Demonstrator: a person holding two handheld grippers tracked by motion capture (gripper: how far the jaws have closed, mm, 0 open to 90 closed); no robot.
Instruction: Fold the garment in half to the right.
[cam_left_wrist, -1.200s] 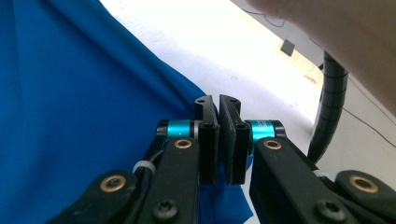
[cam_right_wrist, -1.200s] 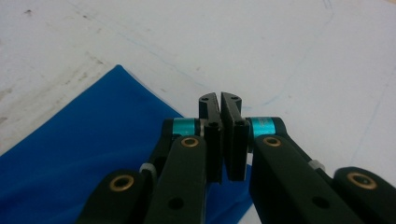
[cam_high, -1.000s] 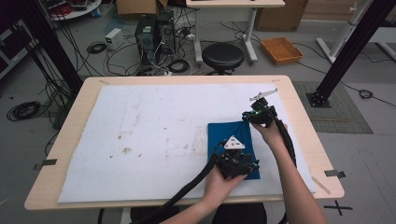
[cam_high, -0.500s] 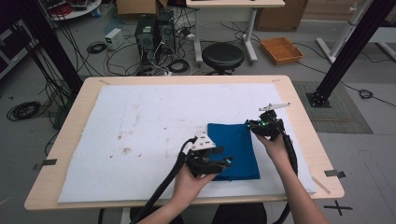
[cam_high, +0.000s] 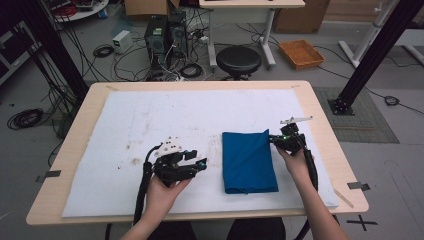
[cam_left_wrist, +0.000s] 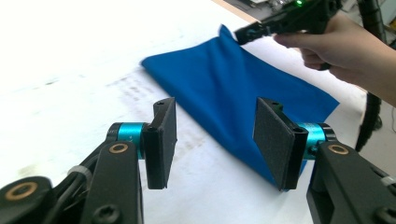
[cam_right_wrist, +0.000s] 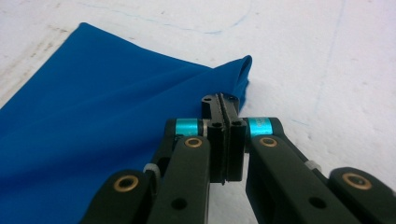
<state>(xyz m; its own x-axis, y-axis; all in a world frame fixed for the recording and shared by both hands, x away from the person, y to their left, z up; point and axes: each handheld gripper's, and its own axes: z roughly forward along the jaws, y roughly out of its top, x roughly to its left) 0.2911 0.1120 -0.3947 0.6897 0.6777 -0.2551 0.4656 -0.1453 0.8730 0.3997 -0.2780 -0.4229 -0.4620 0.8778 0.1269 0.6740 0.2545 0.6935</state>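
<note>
The wooden table (cam_high: 320, 100) is covered by a white mat (cam_high: 190, 115), stained with small dark marks near its middle-left. On the right half of the mat a folded blue cloth (cam_high: 248, 161) is laid flat as a rectangle, its long axis running from the near edge toward the far edge of the table. The right gripper (cam_high: 278, 140) is set against the cloth's far right corner, and in the right gripper view its 2 jaws are seen pressed together with a raised fold of the cloth (cam_right_wrist: 233, 77) just beyond them; whether fabric is actually pinched cannot be told. The left gripper (cam_high: 200, 162) is held to the left of the cloth, apart from it, with its jaws spread wide and nothing between them; in its own view the cloth (cam_left_wrist: 233, 93) lies ahead and to the right. The right hand is judged nearer for any further fold. No brand, label or legible writing is seen.
</note>
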